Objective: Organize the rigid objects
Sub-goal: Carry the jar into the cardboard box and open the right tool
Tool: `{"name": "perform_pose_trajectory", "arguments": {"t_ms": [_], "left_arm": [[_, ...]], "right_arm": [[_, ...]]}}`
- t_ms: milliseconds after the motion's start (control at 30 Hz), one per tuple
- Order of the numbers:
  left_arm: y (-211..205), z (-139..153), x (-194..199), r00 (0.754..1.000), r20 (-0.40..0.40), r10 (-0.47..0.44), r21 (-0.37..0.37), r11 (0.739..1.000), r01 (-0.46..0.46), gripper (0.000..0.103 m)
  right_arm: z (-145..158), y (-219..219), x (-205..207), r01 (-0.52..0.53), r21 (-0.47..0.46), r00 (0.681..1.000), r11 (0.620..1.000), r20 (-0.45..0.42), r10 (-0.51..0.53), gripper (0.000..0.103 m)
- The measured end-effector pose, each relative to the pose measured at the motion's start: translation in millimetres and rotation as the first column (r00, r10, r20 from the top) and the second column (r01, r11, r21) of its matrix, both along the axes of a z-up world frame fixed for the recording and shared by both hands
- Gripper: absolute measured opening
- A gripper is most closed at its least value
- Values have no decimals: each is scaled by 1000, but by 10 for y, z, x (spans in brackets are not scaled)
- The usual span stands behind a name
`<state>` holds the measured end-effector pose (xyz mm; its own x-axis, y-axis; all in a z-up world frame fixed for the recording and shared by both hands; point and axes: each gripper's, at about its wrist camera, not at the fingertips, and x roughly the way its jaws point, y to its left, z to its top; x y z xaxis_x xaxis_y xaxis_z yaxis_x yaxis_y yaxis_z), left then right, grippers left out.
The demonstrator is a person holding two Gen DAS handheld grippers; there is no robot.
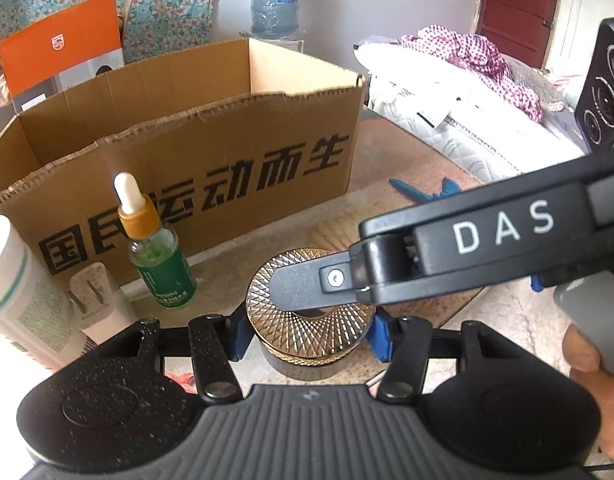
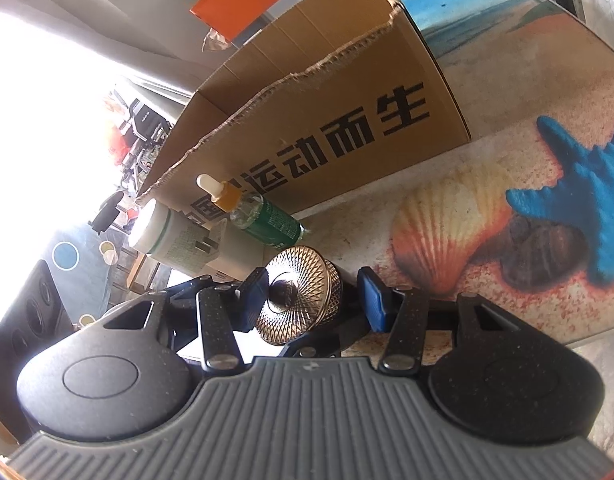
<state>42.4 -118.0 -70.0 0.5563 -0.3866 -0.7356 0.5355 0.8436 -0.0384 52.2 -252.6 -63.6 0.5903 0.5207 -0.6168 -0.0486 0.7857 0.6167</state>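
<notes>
A round gold jar [image 1: 307, 320] with a ridged lid and a dark base sits between the blue pads of my left gripper [image 1: 309, 338], which is shut on its sides. My right gripper [image 2: 313, 298] comes in from the right in the left wrist view, rolled over. One of its fingers [image 1: 299, 284] lies flat across the lid. In the right wrist view the gold jar [image 2: 303, 292] fills the gap between the blue pads, one on the lid and one at the base. A green dropper bottle [image 1: 159, 256], a white tube [image 1: 15, 292] and a white plug [image 1: 91, 296] stand to the left.
An open cardboard box [image 1: 211, 160] with black lettering stands just behind the objects. An orange carton [image 1: 63, 44] and a water jug [image 1: 275, 4] are farther back, bedding [image 1: 447, 100] to the right. The tabletop carries a shell print [image 2: 451, 232] and a starfish print [image 2: 587, 200]. A hand [image 1: 587, 360] holds the right gripper.
</notes>
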Motion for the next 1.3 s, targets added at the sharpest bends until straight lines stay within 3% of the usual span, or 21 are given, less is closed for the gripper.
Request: {"name": "perform_pose_trajectory", "arguments": {"t_ms": [333, 500, 600, 767, 933, 1300], "left_arm": [[197, 839, 241, 994, 84, 74, -90, 994, -67, 57], [195, 1182, 647, 988, 112, 107, -98, 990, -97, 57], [161, 1255, 1005, 987, 85, 137, -83, 988, -130, 57], [127, 1108, 1693, 981, -30, 189, -47, 981, -190, 57], [139, 835, 2290, 953, -156, 258, -3, 965, -262, 57], [220, 327, 3009, 870, -324, 372, 34, 923, -382, 57]], "right_arm": [[846, 131, 203, -69, -77, 979, 995, 185, 82, 49], [1235, 121, 611, -111, -107, 961, 988, 240, 134, 49], [1335, 70, 1019, -135, -92, 963, 987, 222, 153, 49], [1252, 1, 1815, -174, -56, 978, 983, 110, 179, 49], [935, 36, 2523, -201, -43, 980, 979, -16, 200, 50], [387, 266, 3285, -252, -100, 961, 963, -140, 237, 50]]}}
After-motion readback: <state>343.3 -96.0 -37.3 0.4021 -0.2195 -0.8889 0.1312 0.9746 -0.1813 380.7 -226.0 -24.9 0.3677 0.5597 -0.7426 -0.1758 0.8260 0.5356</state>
